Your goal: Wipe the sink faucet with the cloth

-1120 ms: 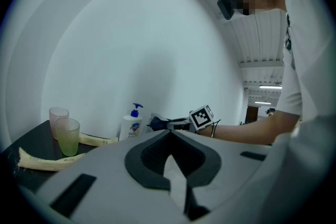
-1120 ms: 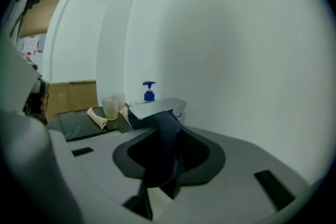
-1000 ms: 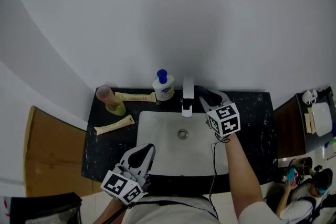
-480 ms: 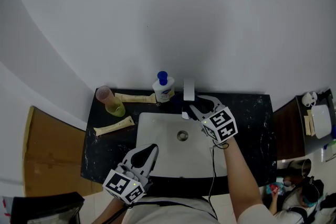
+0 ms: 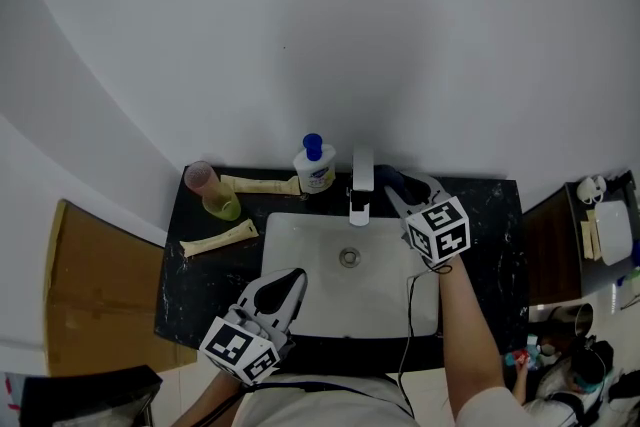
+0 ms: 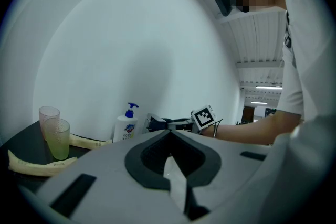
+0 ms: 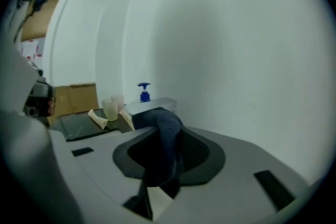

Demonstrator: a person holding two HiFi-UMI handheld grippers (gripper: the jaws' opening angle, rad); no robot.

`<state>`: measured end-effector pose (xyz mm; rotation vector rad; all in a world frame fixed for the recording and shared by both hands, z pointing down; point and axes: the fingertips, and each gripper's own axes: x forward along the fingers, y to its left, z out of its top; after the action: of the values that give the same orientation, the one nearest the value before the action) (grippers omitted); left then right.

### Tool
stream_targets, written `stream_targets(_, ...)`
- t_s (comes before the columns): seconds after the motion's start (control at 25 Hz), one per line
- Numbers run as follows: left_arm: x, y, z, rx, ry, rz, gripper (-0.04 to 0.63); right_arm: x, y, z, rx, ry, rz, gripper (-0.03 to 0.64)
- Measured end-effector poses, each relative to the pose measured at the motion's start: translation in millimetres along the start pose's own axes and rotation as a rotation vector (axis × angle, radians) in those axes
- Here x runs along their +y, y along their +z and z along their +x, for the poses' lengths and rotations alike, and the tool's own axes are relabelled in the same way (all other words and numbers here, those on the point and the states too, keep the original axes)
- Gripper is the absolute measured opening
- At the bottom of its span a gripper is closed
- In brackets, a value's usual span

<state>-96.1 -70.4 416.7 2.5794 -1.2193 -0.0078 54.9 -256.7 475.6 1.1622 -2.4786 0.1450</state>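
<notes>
- Black marbled countertop holding a white rectangular sink basin.
- Right gripper clenched on a dark blue cloth, up against the right side of the white boxy faucet.
- Left gripper closed and empty, over the basin's near-left rim.
- White soap bottle with a blue pump crowding the faucet's left.
- Two cream tubes, then a pink cup and a green cup, farther left.

A black countertop is carrying a white sink, a faucet, a soap pump bottle, two cups and two cream tubes.
</notes>
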Motion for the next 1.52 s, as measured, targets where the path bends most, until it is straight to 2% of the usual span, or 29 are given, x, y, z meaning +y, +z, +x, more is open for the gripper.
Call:
stream_targets(0.12, 1.1, 1.4, 6.4, 0.006, -0.005, 0.006, 0.002, 32.7, 3.6, 0.9, 0.016, 0.141, -0.038, 0.114)
stream_targets(0.24, -0.9, -0.5, 11.4, 0.008, -0.018, 0.006, 0.002, 48.3, 4.8, 11.2, 0.037, 0.193, -0.049, 0.114)
stream_targets(0.32, -3.1, -0.7, 13.0, 0.012, -0.025, 0.006, 0.002, 44.1, 5.1, 17.7, 0.036, 0.169, -0.042, 0.114)
stream_targets(0.56, -5.1, 0.2, 13.9, 0.008, -0.03, 0.004, 0.002, 12.9, 5.0, 21.6, 0.017, 0.018, -0.035, 0.114)
stream_targets(0.68, -4.8, 0.7, 13.3, 0.012, -0.027, 0.005, 0.002, -8.0, -6.0, 11.7, 0.017, -0.06, 0.032, 0.114)
stream_targets(0.76, -5.2, 0.3, 12.5, 0.018, -0.025, 0.005, 0.002, -14.9, -14.7, 5.1, 0.023, -0.068, 0.08, 0.114)
stream_targets(0.88, -5.3, -1.2, 11.9, 0.021, -0.025, 0.003, 0.002, 5.0, -11.4, -5.9, -0.003, 0.032, 0.071, 0.114)
stream_targets(1.0, -5.3, -2.0, 12.2, 0.027, -0.025, 0.003, 0.002, 38.5, 0.1, -4.4, -0.006, 0.138, -0.012, 0.114)
stream_targets(1.12, -5.1, -1.4, 14.3, 0.033, -0.025, 0.003, 0.002, 52.8, 2.9, 12.2, 0.024, 0.155, -0.082, 0.114)
stream_targets(1.36, -5.1, -2.3, 13.4, 0.032, -0.026, 0.006, 0.002, 12.0, 1.7, 21.0, 0.003, 0.007, 0.002, 0.114)
stream_targets(1.52, -6.4, -0.7, 12.8, 0.041, -0.02, 0.011, 0.002, -25.1, -16.9, 11.4, 0.018, -0.114, 0.085, 0.114)
